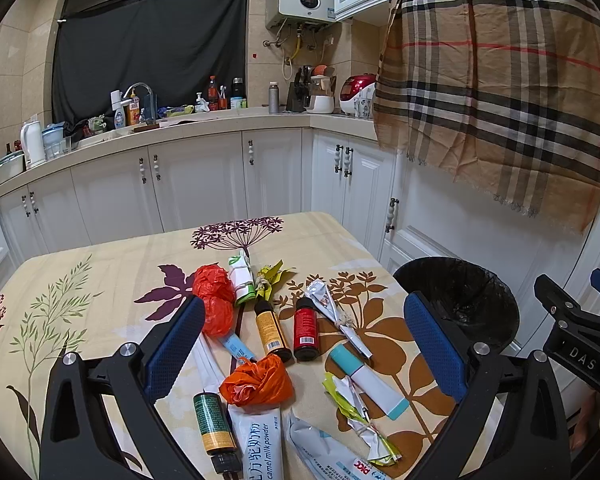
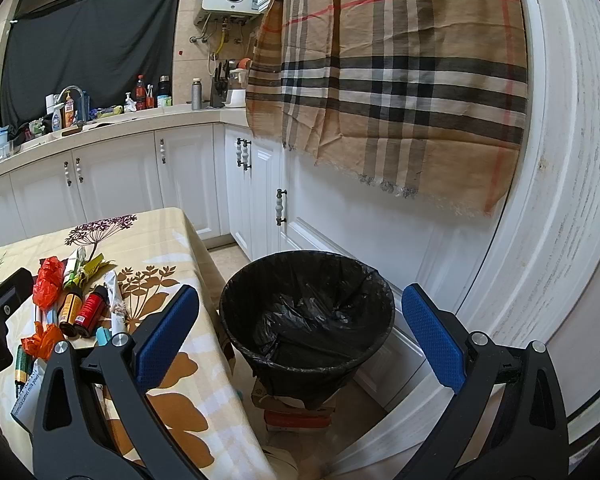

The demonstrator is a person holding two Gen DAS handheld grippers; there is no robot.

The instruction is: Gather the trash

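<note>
Kitchen cabinets and a plaid cloth stand behind a table with a flower-print cover, and on this table the trash lies in a loose pile. From the left wrist view, the orange bag sits at the near middle of the pile, crumpled into a ball, so it has no real long axis. It lies between the two blue pads, a little ahead of them and closer to the left pad. Just beside it on the left is a green bottle, with its long axis running away from the camera. Behind the bag lie an amber bottle and a red bottle, side by side and also pointing away. To the right lies a white tube with a teal cap, set diagonally, and farther back a red bag.

The left gripper hangs above the pile with its jaws spread wide and nothing between them. The right gripper is also spread wide and empty. It is over the black-lined bin, which stands on the floor just beside the right edge of the table.

So the left gripper is clearly the nearer one to the trash, and the bin is to its right. It seems no item is collected in this moment; the liner shows nothing clear inside. The next move probably calls for the left gripper to go down and a little forward on the orange bag, then carry it right over the table edge.
</note>
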